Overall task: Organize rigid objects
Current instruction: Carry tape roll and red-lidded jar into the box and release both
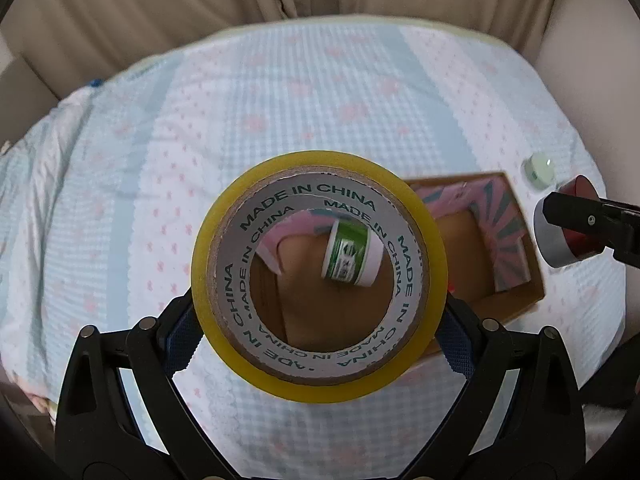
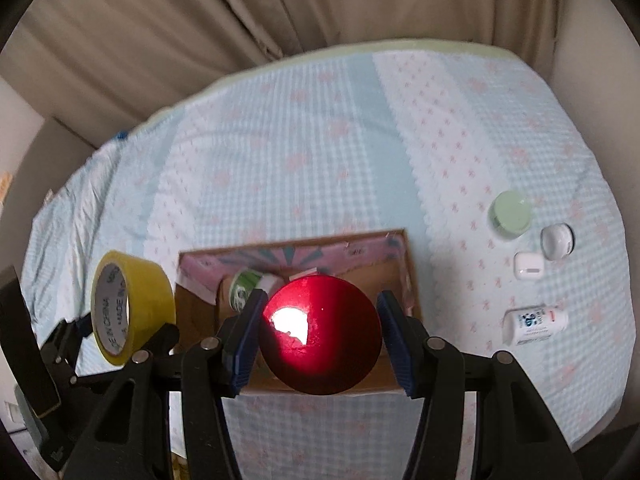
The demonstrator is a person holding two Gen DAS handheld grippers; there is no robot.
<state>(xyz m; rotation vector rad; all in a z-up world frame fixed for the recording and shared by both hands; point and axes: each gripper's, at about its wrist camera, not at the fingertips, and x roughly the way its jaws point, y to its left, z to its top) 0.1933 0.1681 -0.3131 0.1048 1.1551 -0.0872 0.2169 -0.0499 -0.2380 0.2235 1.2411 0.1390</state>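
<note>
The yellow tape roll (image 1: 319,270) is clamped by its outer rim between the blue pads of the left tongs (image 1: 319,320), held on edge in the air with its open core facing the left wrist camera; through the core a green-and-white small jar (image 1: 352,256) shows, lying on its side inside the cardboard box (image 1: 520,280). The right wrist view shows the roll at the left, just outside the box's left wall. The right tongs (image 2: 320,330) are clenched on a round red-topped tin (image 2: 320,328) with a silver side wall, held above the near part of the box. The box stands open on the bed (image 2: 320,140), which is covered with a pale blue checked sheet with pink flowers; pink and green patterned flaps line the box's inner walls. To the right of the box, well apart from it, lie a pale green round jar (image 2: 512,214), a white rounded object (image 2: 557,241), a white earbud case (image 2: 529,265) and a white bottle (image 2: 535,324) on its side with blue print. Beige curtains (image 2: 240,8) hang behind the bed.
</note>
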